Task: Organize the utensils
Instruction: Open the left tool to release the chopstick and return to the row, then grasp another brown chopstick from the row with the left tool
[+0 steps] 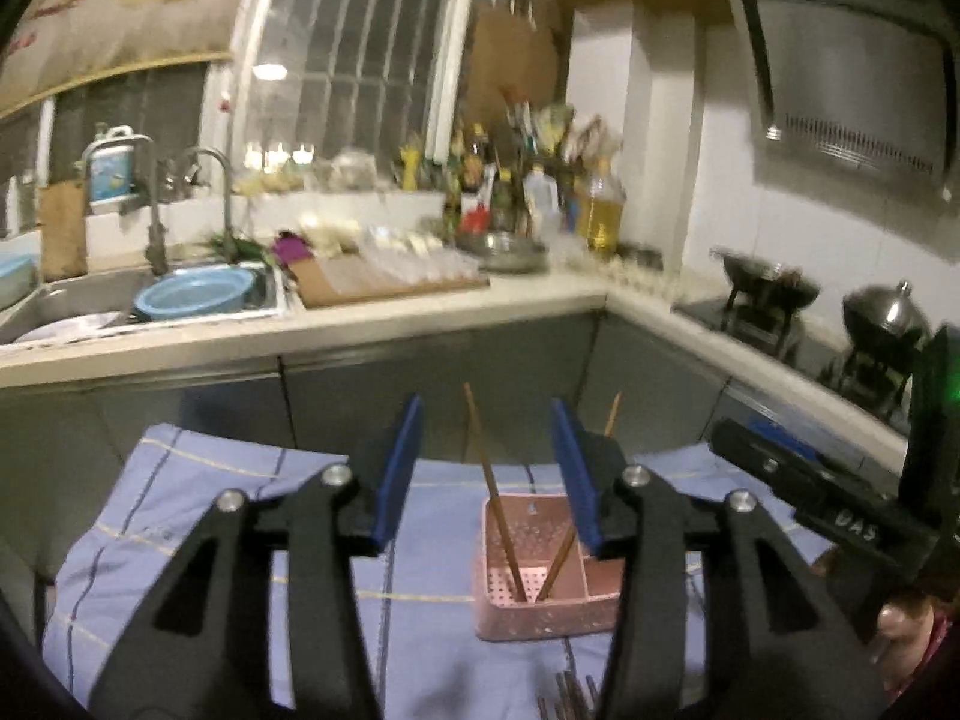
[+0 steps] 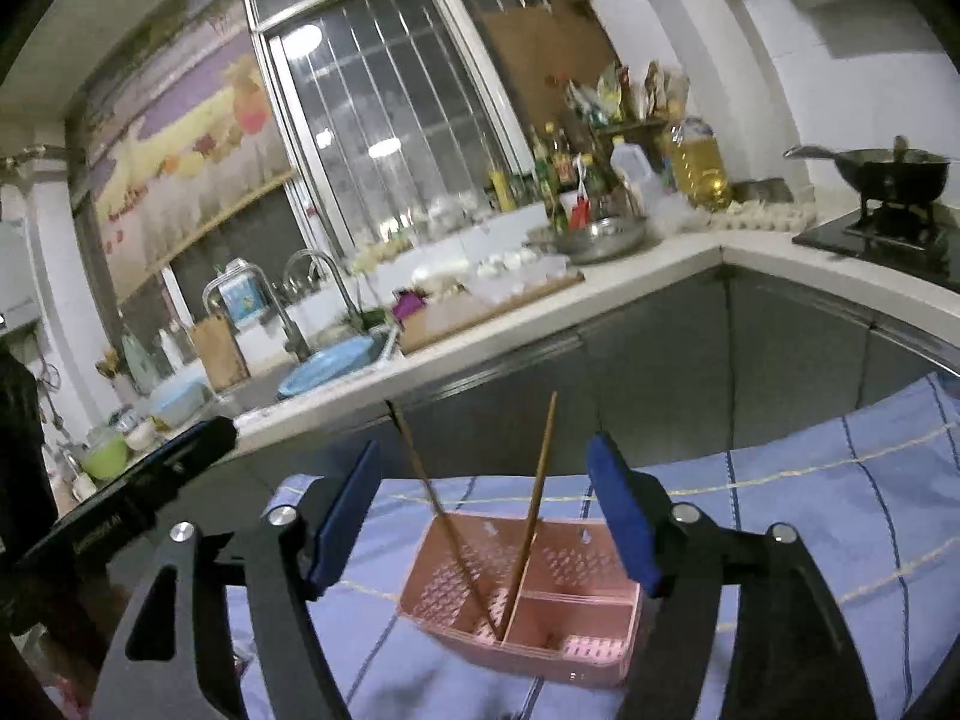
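Note:
A pink perforated utensil basket (image 1: 543, 615) with compartments stands on a blue checked cloth (image 1: 198, 516). Two wooden chopsticks (image 1: 489, 480) stand upright in its left compartment, leaning apart. My left gripper (image 1: 483, 468) is open and empty, held above and just before the basket. The basket (image 2: 570, 648) and the chopsticks (image 2: 537, 492) also show in the right wrist view. My right gripper (image 2: 486, 516) is open and empty, its blue pads either side of the basket from above. More dark utensil tips (image 1: 567, 699) lie on the cloth at the bottom edge of the left view.
Behind the cloth runs an L-shaped kitchen counter (image 1: 420, 312) with a sink (image 1: 78, 300), a blue bowl (image 1: 195, 291), a cutting board (image 1: 390, 282), oil and sauce bottles (image 1: 540, 192) and woks on a stove (image 1: 774, 294). Grey cabinet fronts (image 2: 660, 360) stand close behind the basket.

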A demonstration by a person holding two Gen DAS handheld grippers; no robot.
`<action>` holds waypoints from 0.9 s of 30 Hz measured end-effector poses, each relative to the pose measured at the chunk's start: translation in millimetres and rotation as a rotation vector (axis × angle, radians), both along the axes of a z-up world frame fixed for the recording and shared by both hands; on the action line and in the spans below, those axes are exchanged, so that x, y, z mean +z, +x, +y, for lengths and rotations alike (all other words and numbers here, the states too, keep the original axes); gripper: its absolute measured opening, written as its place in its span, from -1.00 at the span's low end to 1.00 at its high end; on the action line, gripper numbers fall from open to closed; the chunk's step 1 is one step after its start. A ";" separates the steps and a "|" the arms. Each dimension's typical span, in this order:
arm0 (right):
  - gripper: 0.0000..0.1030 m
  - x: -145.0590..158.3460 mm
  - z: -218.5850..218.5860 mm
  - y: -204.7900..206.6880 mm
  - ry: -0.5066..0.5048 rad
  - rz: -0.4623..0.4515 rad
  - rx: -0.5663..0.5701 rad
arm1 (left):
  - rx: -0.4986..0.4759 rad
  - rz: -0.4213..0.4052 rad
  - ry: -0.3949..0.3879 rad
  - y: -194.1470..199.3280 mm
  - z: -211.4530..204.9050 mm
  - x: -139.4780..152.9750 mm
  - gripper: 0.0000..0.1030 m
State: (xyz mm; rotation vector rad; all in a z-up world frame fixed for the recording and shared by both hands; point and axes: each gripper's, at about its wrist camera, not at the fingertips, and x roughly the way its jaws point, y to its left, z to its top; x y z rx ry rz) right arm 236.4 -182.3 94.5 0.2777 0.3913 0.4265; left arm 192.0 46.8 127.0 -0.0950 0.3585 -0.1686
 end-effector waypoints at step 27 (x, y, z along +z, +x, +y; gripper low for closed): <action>-0.43 -206.1 46.0 -162.5 -0.396 0.423 0.085 | -0.175 0.534 0.267 -119.4 -73.8 -236.8 -0.30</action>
